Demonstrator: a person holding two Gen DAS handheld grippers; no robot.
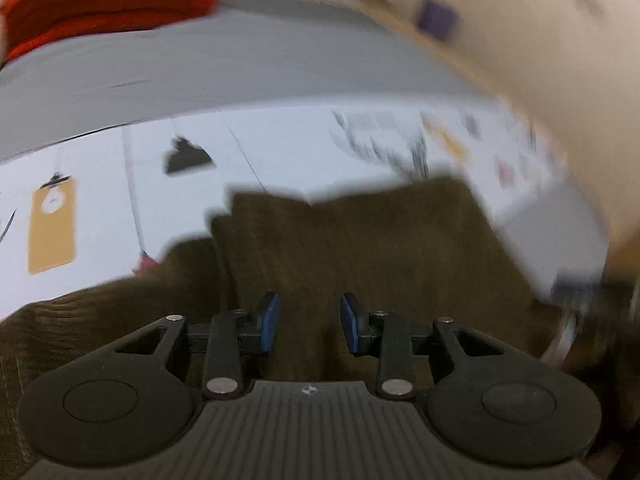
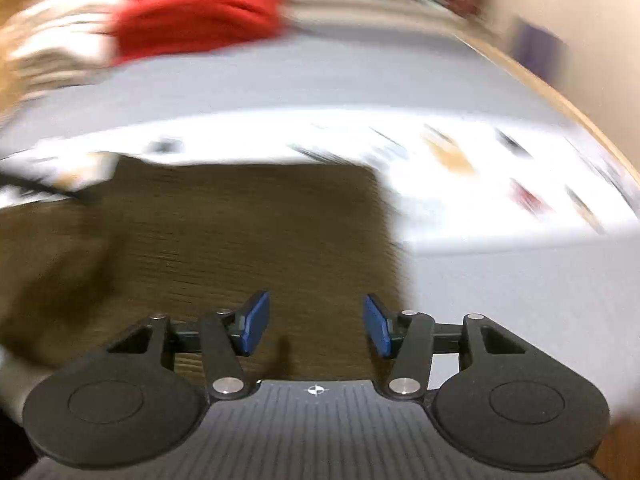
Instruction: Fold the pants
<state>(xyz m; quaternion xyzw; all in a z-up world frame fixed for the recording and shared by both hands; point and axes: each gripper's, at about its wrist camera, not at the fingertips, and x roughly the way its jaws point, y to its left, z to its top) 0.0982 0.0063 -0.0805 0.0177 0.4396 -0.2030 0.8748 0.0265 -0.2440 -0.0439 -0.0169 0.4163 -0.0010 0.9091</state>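
So the pants [image 1: 360, 248] are a brown, ribbed-looking fabric, looks soft and floppy, probably a bit thick, so I'd guess they drape and sag the moment you lift one spot. Not slippery, not fragile, the blue pads should bite fine. Best bet imo is to pinch at a corner or along a folded edge, one claw per side, so the layer comes up flat instead of bunching. They lie on a white sheet [image 1: 120, 184] over the grey table [image 1: 240, 60], already looking partly folded: in the left view a squarish top layer sits over a wider bit that trails off to the near left. The left claw [image 1: 309, 324] is right above the near part of that fabric, jaws partly apart, nothing between them. The right claw [image 2: 316, 326] is a bit wider apart, also empty, and hangs over the near right edge of the pants, with bare table just to its right. Both views are blurry. A red stack [image 1: 104, 0] sits at the far left, well apart.
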